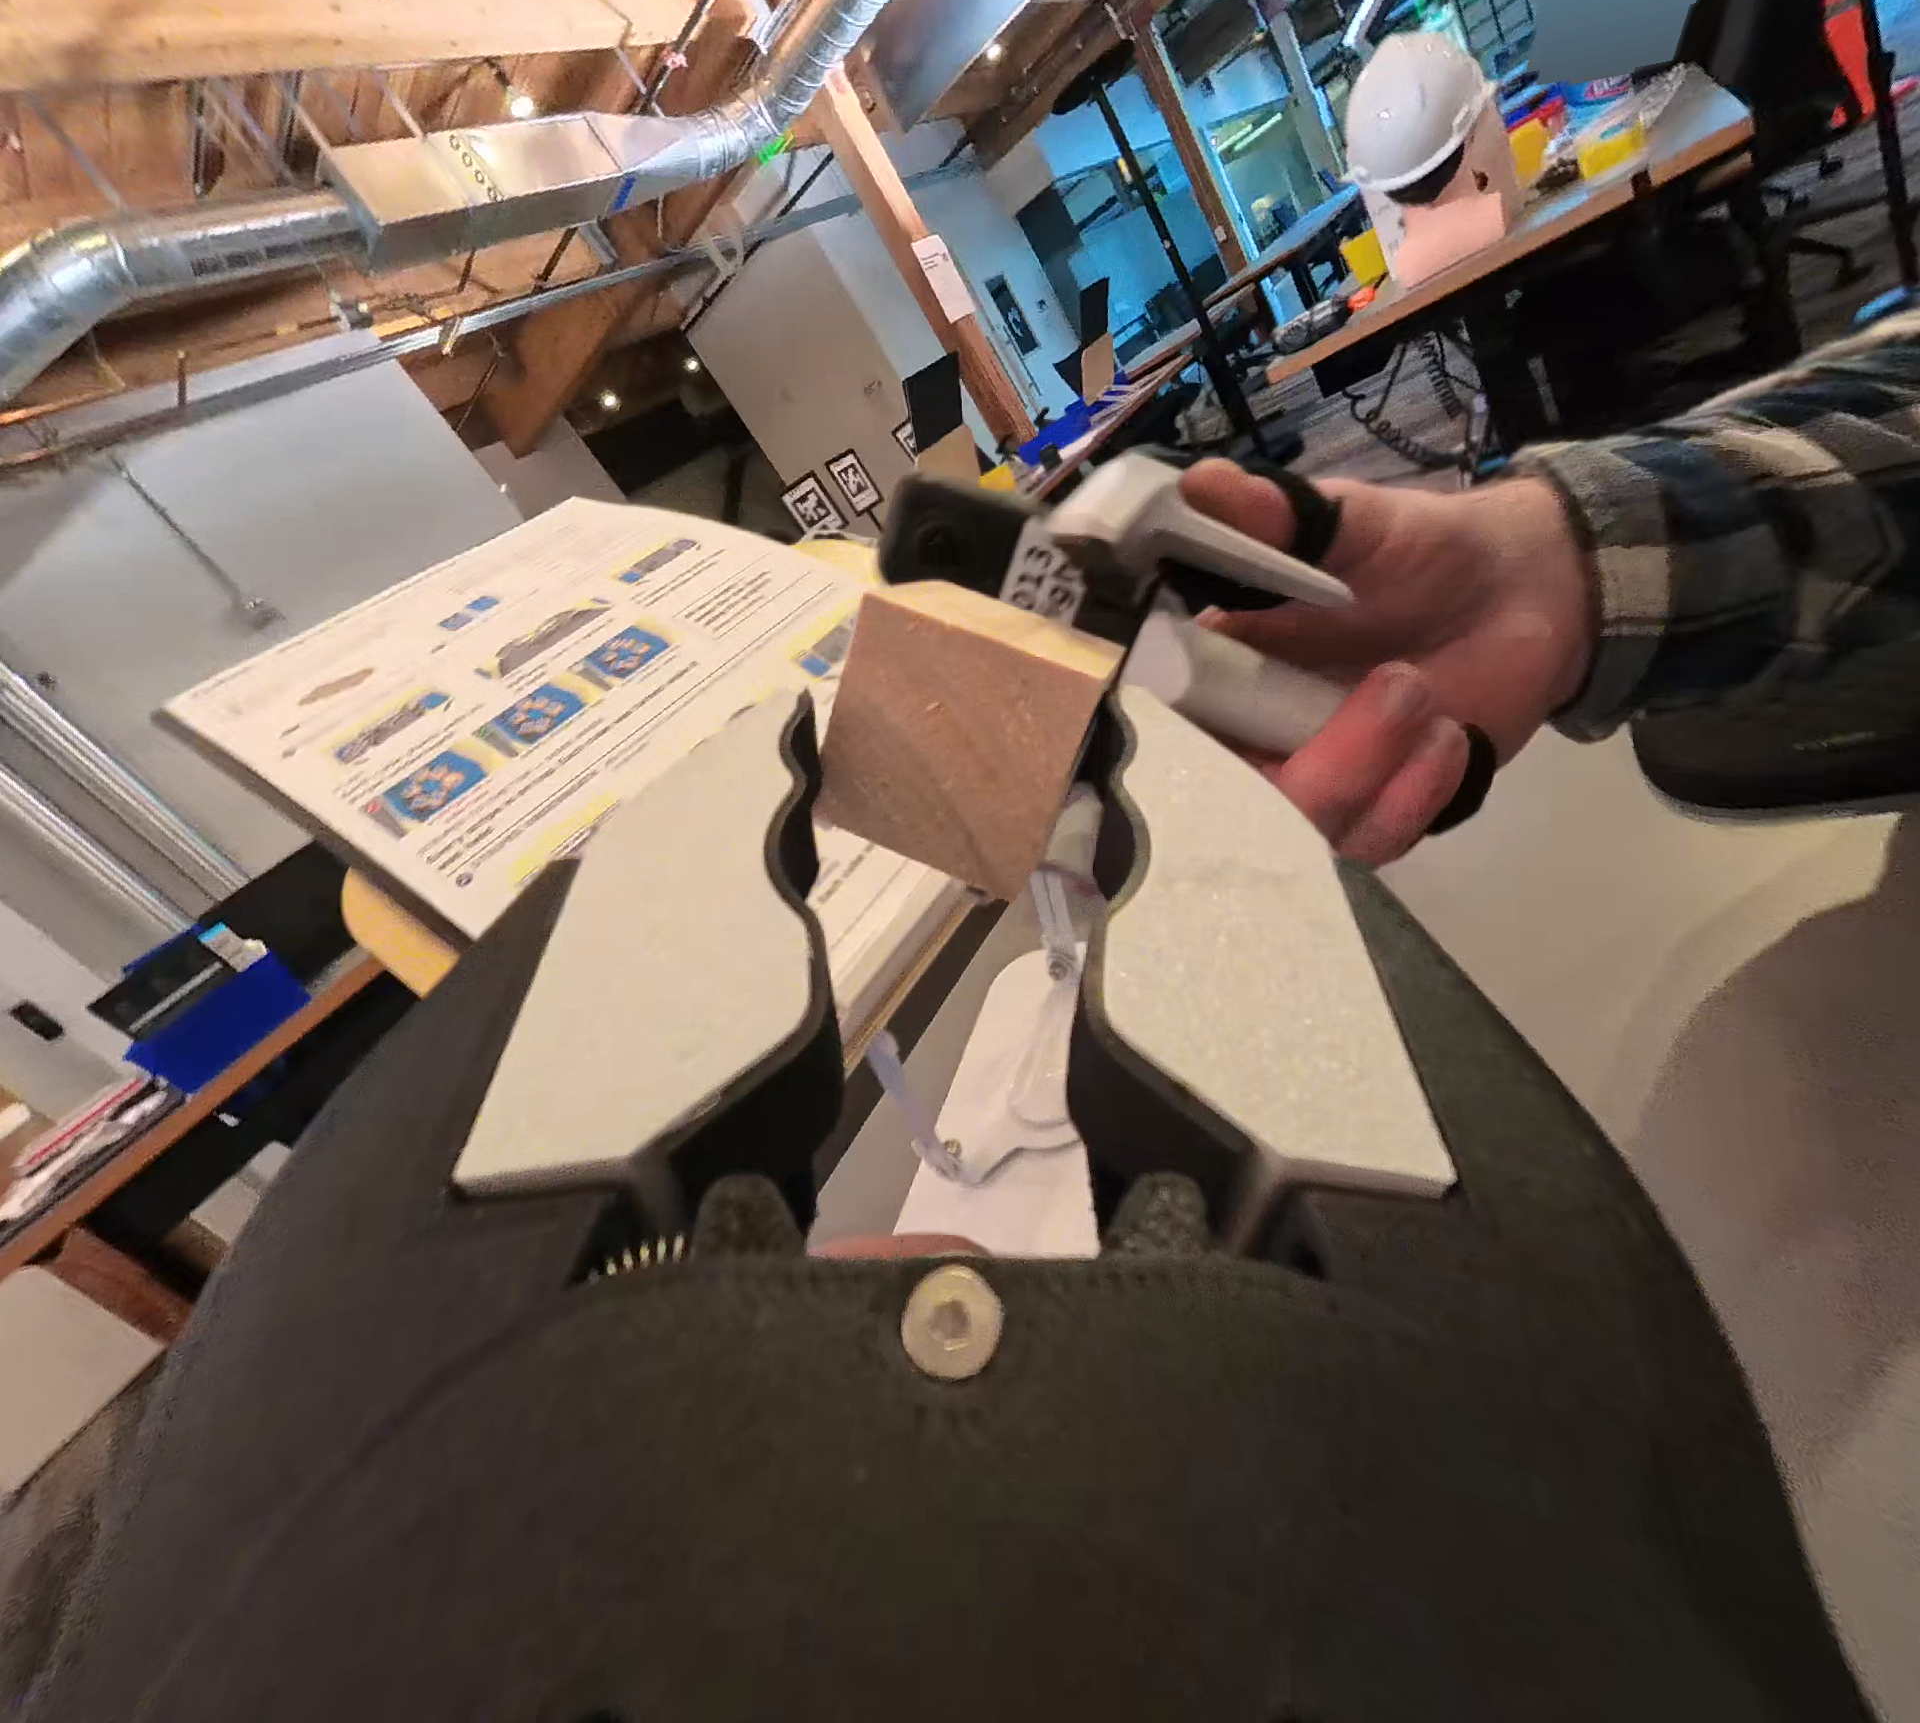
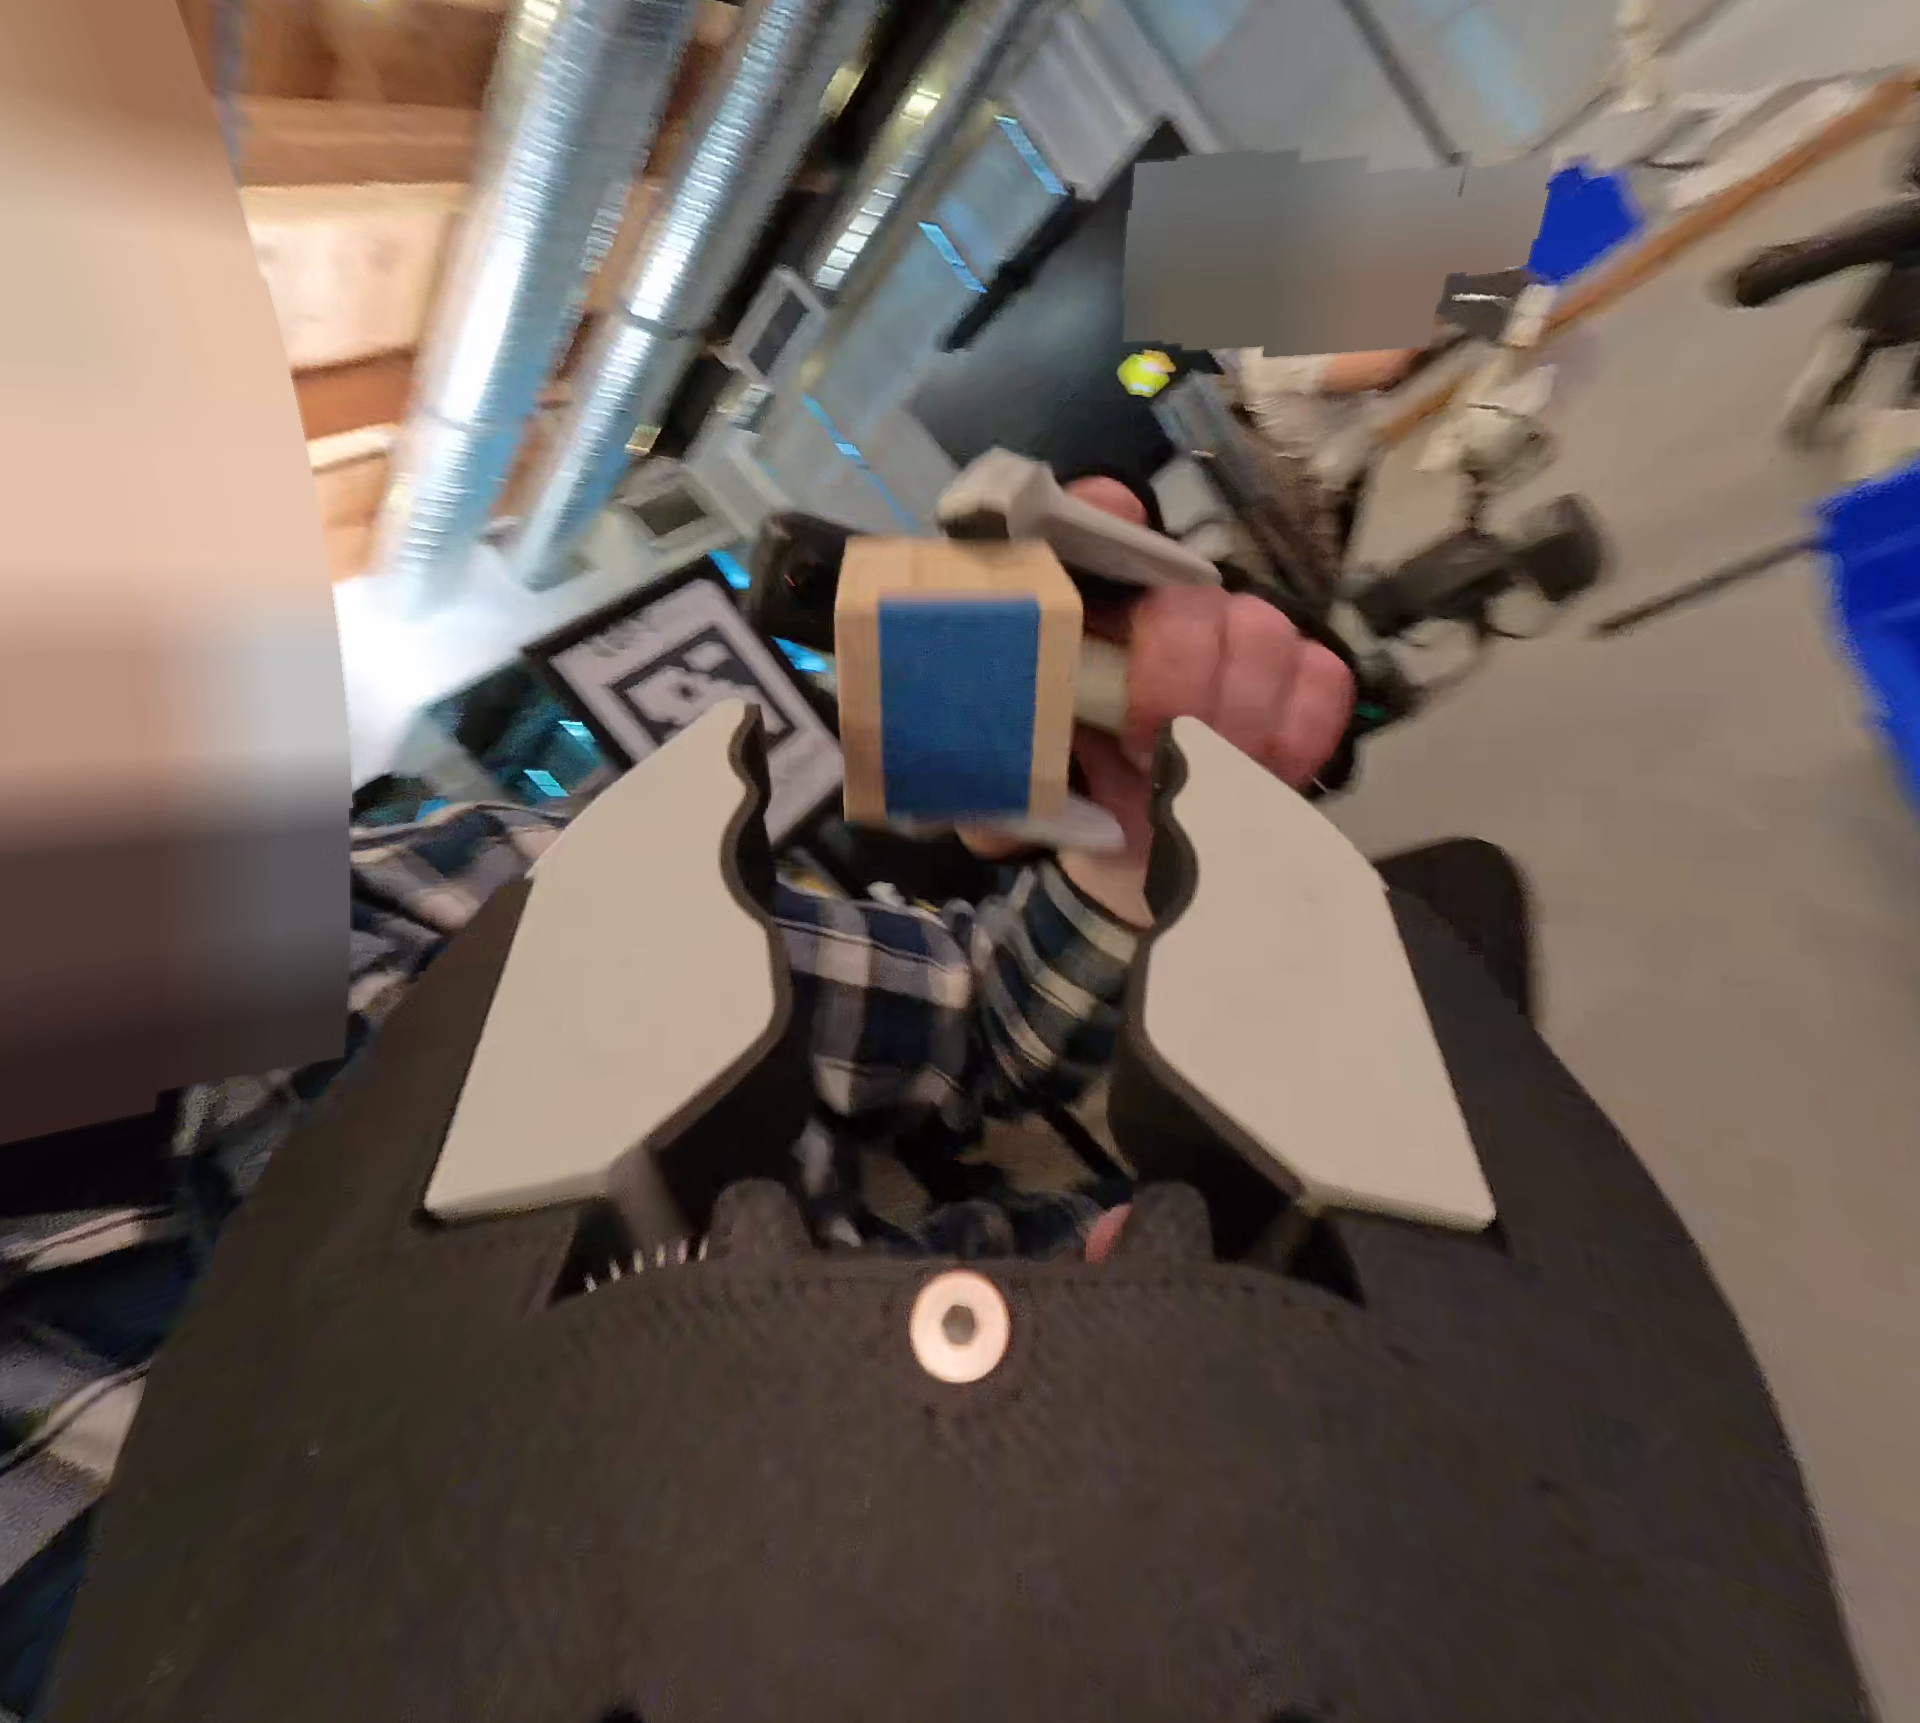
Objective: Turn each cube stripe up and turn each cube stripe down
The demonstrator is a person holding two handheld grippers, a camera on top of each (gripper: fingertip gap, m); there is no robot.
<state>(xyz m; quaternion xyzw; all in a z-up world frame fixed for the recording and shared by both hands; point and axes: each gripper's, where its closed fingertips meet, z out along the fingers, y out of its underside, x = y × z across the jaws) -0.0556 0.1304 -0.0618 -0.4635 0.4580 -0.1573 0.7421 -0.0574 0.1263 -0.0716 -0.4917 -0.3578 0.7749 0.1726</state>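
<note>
Gripping wooden cube (image 1: 961, 738), left tool (image 1: 956, 764) (instruction sheet (image 1: 499, 697) blurred)

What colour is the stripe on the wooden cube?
Blue. The stripe on the wooden cube shows best in the right wrist view.

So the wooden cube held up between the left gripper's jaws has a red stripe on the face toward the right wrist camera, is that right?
Not quite. The stripe on the wooden cube is blue, not red, as the right wrist view shows. The rest holds: the left gripper has the cube between its jaws.
</note>
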